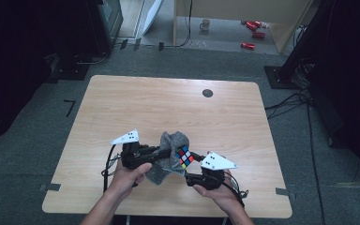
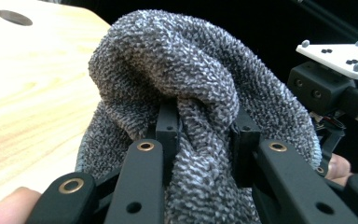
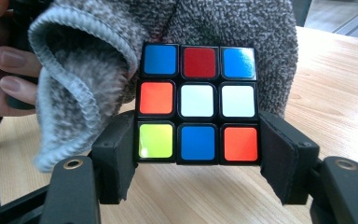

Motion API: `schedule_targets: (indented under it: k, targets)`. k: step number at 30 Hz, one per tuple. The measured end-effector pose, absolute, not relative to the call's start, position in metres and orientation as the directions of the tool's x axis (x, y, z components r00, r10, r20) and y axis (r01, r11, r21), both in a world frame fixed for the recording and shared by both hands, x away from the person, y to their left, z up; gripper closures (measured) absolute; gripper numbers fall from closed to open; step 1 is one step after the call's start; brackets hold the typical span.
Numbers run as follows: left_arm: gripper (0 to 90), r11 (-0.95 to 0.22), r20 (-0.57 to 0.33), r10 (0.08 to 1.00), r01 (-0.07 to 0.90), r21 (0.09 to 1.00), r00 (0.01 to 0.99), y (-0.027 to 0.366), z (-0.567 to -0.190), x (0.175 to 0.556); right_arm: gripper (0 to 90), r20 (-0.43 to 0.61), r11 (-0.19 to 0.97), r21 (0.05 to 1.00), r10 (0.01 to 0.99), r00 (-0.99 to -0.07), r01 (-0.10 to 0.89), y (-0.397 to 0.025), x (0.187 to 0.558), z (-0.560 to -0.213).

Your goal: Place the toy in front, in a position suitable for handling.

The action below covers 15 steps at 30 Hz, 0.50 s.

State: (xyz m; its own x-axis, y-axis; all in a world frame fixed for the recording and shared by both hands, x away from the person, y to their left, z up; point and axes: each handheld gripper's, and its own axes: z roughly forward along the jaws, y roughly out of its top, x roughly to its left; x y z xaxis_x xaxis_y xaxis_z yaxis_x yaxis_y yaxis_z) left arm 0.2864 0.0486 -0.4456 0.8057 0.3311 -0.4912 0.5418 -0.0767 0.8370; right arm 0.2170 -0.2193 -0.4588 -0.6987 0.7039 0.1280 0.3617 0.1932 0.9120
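High view, lower middle of the frame: I hold two claws over one wooden table (image 1: 122,108). My left gripper (image 1: 157,152) is clamped on one grey cloth (image 1: 171,145), bunched between its jaws; my right gripper (image 1: 190,161) is clamped on one puzzle cube (image 1: 184,156), which touches the cloth. In the right gripper view the cube (image 3: 198,102) fills the centre, pinched at its lower row, with the cloth (image 3: 88,70) at upper left and behind it. In the left gripper view the cloth (image 2: 196,74) bulges above my jaws. One dark round hole (image 1: 207,93) sits near the table's upper right edge. On the grey floor beyond, top of frame, stand one mug (image 1: 205,24) and several red cans (image 1: 253,28).
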Motion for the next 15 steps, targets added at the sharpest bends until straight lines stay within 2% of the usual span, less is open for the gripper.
schedule_targets:
  k: [3,5,7,10,14,15]
  targets:
    - [72.9,-0.082,-0.499,0.379,0.565,0.821,0.780,0.054,-0.452,0.292,34.7,0.133,0.168,0.922,0.710,-0.692,0.349,-0.225,0.216,-0.452]
    - [72.9,-0.113,-0.460,0.450,0.561,0.820,0.765,0.057,-0.457,0.295,34.7,0.133,0.155,0.927,0.716,-0.685,0.341,-0.230,0.216,-0.449]
    - [72.8,-0.119,-0.451,0.465,0.558,0.821,0.762,0.058,-0.458,0.295,34.7,0.135,0.146,0.929,0.720,-0.680,0.340,-0.233,0.217,-0.448]
    - [70.1,-0.134,-0.418,0.499,0.545,0.828,0.759,0.059,-0.460,0.297,34.6,0.143,0.123,0.933,0.736,-0.662,0.338,-0.241,0.219,-0.443]
    - [61.8,-0.175,-0.385,0.513,0.533,0.828,0.767,0.059,-0.461,0.299,34.7,0.146,0.102,0.938,0.749,-0.646,0.331,-0.251,0.219,-0.438]
    - [59.5,-0.215,-0.348,0.533,0.521,0.826,0.771,0.057,-0.462,0.298,34.7,0.145,0.100,0.939,0.751,-0.644,0.328,-0.252,0.219,-0.437]
